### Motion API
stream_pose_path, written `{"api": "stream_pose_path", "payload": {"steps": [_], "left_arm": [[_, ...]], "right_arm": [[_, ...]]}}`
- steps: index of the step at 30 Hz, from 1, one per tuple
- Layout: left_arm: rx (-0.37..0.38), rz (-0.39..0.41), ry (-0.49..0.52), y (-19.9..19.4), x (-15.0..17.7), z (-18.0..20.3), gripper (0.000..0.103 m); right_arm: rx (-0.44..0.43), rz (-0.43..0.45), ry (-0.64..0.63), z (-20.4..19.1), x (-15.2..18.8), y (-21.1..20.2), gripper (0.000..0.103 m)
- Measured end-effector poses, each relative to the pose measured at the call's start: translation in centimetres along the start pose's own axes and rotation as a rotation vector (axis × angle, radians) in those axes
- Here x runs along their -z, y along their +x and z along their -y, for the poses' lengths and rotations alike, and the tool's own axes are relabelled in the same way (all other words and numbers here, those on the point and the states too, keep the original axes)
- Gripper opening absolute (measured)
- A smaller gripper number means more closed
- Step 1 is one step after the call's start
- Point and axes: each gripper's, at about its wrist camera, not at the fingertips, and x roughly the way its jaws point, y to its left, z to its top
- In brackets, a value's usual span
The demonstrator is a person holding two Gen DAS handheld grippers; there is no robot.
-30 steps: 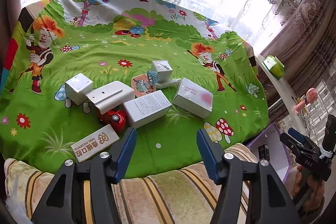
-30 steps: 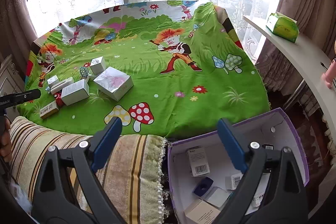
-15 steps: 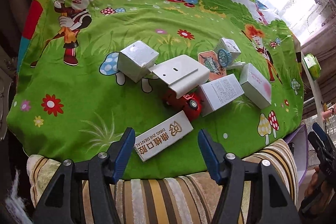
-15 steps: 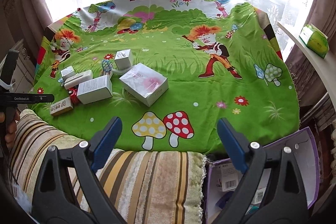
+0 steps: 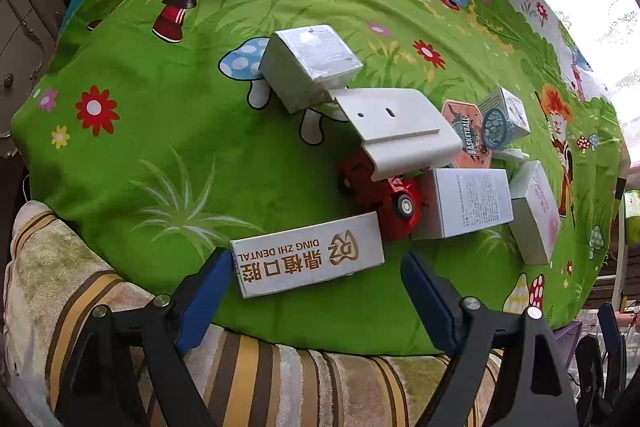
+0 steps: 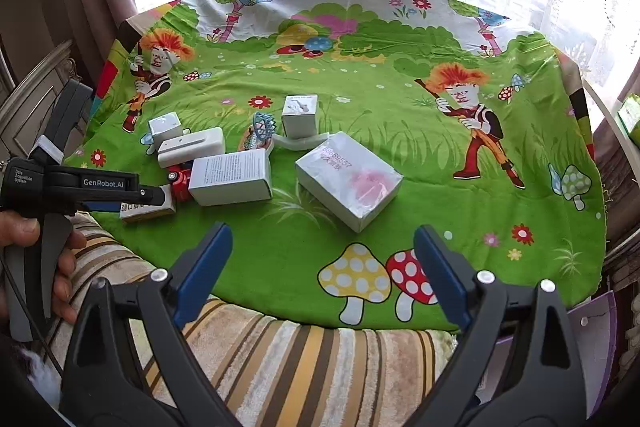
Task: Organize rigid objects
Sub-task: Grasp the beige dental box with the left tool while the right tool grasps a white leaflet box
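My left gripper [image 5: 316, 275] is open with its jaws on either side of a long white dental box [image 5: 308, 255] at the near edge of the green cartoon cloth [image 5: 160, 115]. Behind it lie a red toy car [image 5: 384, 199], a white bracket [image 5: 400, 131], a white cube box [image 5: 312, 65], a text-printed box [image 5: 468, 201], a pink-marked box [image 5: 536, 211] and a basketball card [image 5: 466, 135]. My right gripper [image 6: 324, 263] is open and empty above the cloth's near edge, short of the pink-marked box [image 6: 352, 179]. The left gripper [image 6: 132, 195] shows at the left of the right wrist view.
A striped towel [image 6: 300, 359] covers the near edge. A purple storage box [image 6: 588, 323] sits low at the right. A small white box [image 6: 300, 115] and a blue net toy [image 6: 264, 127] lie farther back. Curtains and a window stand behind; a white shelf [image 6: 612, 123] runs along the right.
My left gripper has moved forward and down so its jaws now flank the dental box. My right gripper has swung left, away from the purple box, and faces the cloth.
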Motion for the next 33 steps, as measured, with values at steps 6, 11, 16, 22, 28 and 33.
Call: {"api": "stream_pose_path", "payload": {"steps": [6,11,16,22,28,33], "left_arm": [[-0.061,-0.029,-0.052,1.2,0.0,0.4,0.088],[-0.105,-0.021,-0.040,1.7,0.1,0.8,0.088],[-0.087,-0.016,-0.024,1.2,0.4,0.8,0.085],[0.005,0.056,-0.001,-1.2,1.6,-0.1,0.085],[0.064,0.184,0.003,-4.1,1.9,-1.9,0.085],[0.078,0.287,-0.033,-4.6,1.2,-3.1,0.085]], "right_arm": [[-0.021,-0.021,-0.027,-1.0,0.0,1.0,0.093],[-0.028,-0.030,-0.038,-1.5,0.0,1.4,0.094],[-0.036,-0.045,-0.046,-2.0,-0.2,2.0,0.094],[-0.065,-0.050,-0.075,-3.5,-0.8,3.1,0.094],[-0.084,-0.071,-0.116,-5.6,-1.5,5.0,0.095],[-0.095,-0.103,-0.146,-7.0,-2.1,6.9,0.095]]}}
